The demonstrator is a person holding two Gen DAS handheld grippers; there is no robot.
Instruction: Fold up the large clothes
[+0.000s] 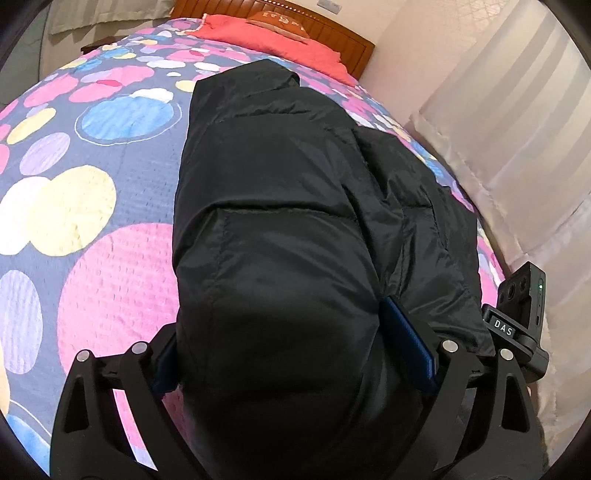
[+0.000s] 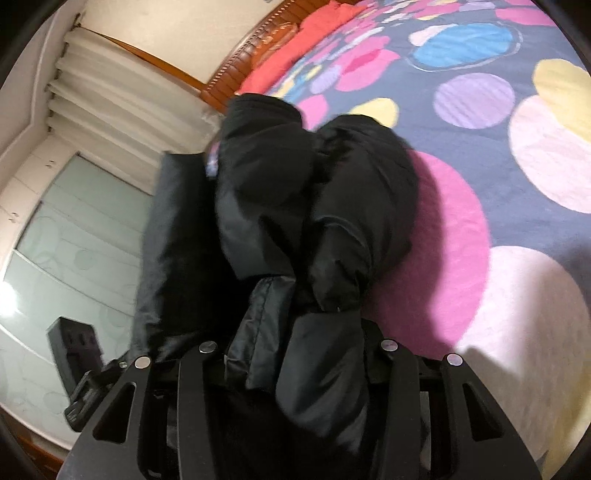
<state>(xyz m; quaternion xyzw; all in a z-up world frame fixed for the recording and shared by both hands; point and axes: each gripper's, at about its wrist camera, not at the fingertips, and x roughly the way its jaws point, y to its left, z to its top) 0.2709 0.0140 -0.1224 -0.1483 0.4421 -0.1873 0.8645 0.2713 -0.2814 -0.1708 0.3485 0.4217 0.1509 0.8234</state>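
Two fisheye views cover one bed [image 1: 85,229] spread with a quilt of pink, blue, yellow and lilac circles. A black padded jacket [image 1: 295,206] lies lengthwise on the quilt, its near end raised into both tools.

Left wrist view: the jacket runs from the headboard [image 1: 332,33] end toward the camera along the bed's curtain side. A red pillow [image 1: 273,40] lies at the head of the bed. A pale curtain [image 1: 517,147] hangs beside the bed. The left hand-held gripper [image 1: 295,354] stands wide, and a thick fold of the jacket fills the gap. Its blue pads [image 1: 406,347] press both flanks of the fold, so it is grasping the jacket. The other tool's body, marked "DAS", shows at the right edge.

Right wrist view only: a frosted glass panel [image 2: 74,240] sits behind the jacket's hanging edge, and the picture is blurred. The right hand-held gripper [image 2: 295,350] is clenched on a narrower bunch of jacket fabric, its jaws set closer together. Its pads are hidden by cloth. The left tool's dark body appears low at the left.

No container is in view.
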